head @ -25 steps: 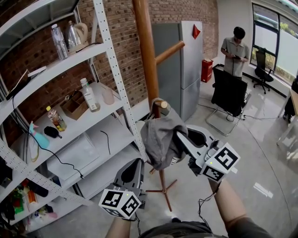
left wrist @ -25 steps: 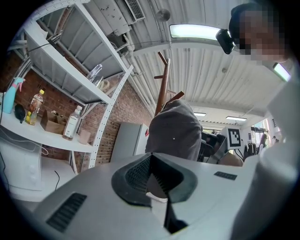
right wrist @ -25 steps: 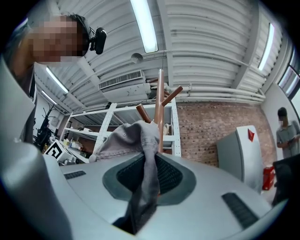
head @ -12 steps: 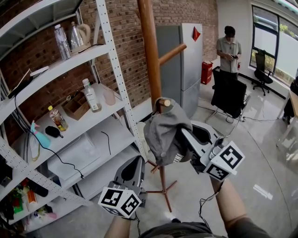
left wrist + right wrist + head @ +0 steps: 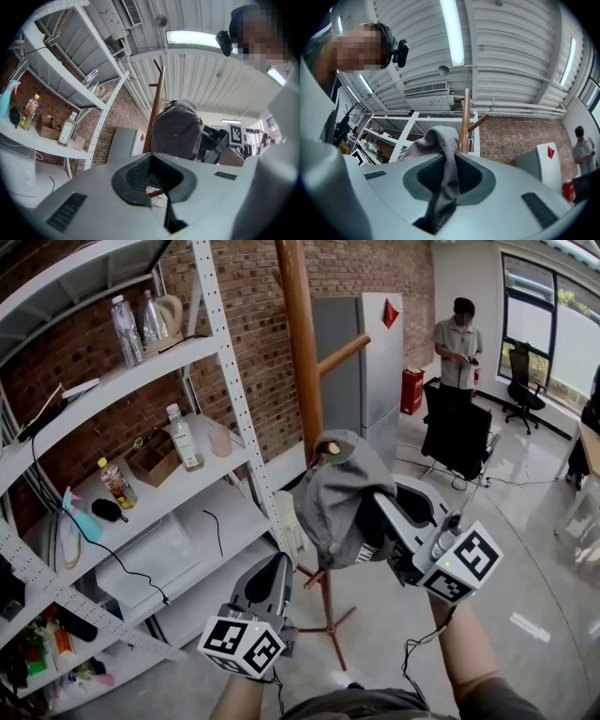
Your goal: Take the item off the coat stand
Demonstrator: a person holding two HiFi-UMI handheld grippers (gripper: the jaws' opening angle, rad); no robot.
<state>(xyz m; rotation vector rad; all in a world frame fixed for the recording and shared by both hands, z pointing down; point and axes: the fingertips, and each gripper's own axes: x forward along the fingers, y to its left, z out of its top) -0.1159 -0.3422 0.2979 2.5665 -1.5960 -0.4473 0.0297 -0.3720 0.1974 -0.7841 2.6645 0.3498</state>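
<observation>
A grey cap [image 5: 339, 498] hangs at a lower peg [image 5: 328, 447] of the wooden coat stand [image 5: 298, 352], and the peg's tip still pokes out at the cap's top. My right gripper [image 5: 380, 514] is shut on the cap's fabric from the right; in the right gripper view the cloth [image 5: 440, 145] runs down between the pads, with the stand's pole [image 5: 464, 123] behind it. My left gripper [image 5: 268, 583] hangs lower left of the cap, apart from it, its jaws together and nothing in them. The cap [image 5: 177, 131] also shows in the left gripper view.
White metal shelving [image 5: 225, 362] stands close on the left with bottles [image 5: 181, 435], a box and a spray bottle. A grey fridge [image 5: 370, 362] is behind the stand. A person [image 5: 459, 338] stands at the back right by a black chair [image 5: 459, 439].
My right gripper has moved up and to the right with the cap, lifting the fabric along the peg. The left gripper has stayed where it was.
</observation>
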